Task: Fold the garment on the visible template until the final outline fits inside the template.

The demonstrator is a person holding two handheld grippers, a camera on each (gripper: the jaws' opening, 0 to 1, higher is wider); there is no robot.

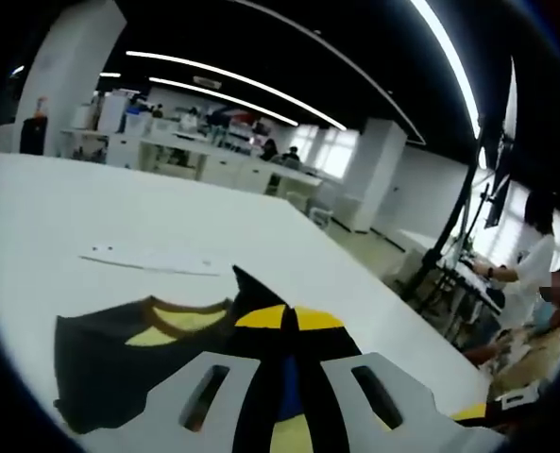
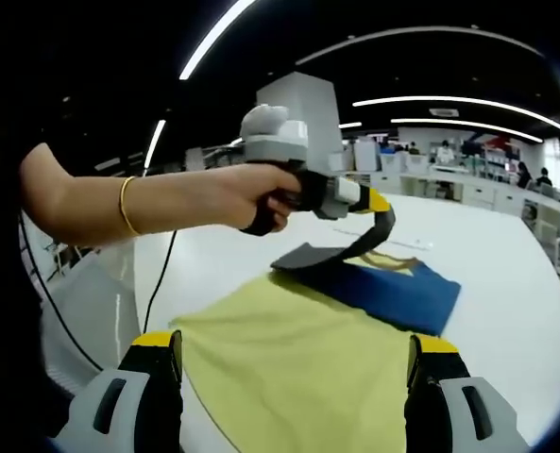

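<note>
In the right gripper view the garment (image 2: pixel 308 359), yellow with a blue and dark part beyond, lies flat on the white table (image 2: pixel 506 255) and fills the lower centre of the frame; its long axis runs from bottom centre toward the right of middle. The right gripper (image 2: pixel 294 377) stands spread wide, one jaw at lower left and one at lower right, with the yellow cloth between them and nothing pinched. The left gripper (image 2: pixel 379 212), held by a person's hand (image 2: pixel 261 193) at upper centre, is pressed together on a dark strip of the garment and lifts it above the blue part; so the left one is nearer the far edge, the right one nearer the near yellow hem.

In the left gripper view the jaws rise at bottom centre, closed on dark and yellow fabric (image 1: pixel 289 330); the cloth hangs toward lower left. A pale flat sheet (image 1: pixel 157 260) lies on the table beyond, left of centre; whether this is the template I cannot tell; its outline under the garment is hidden.
</note>
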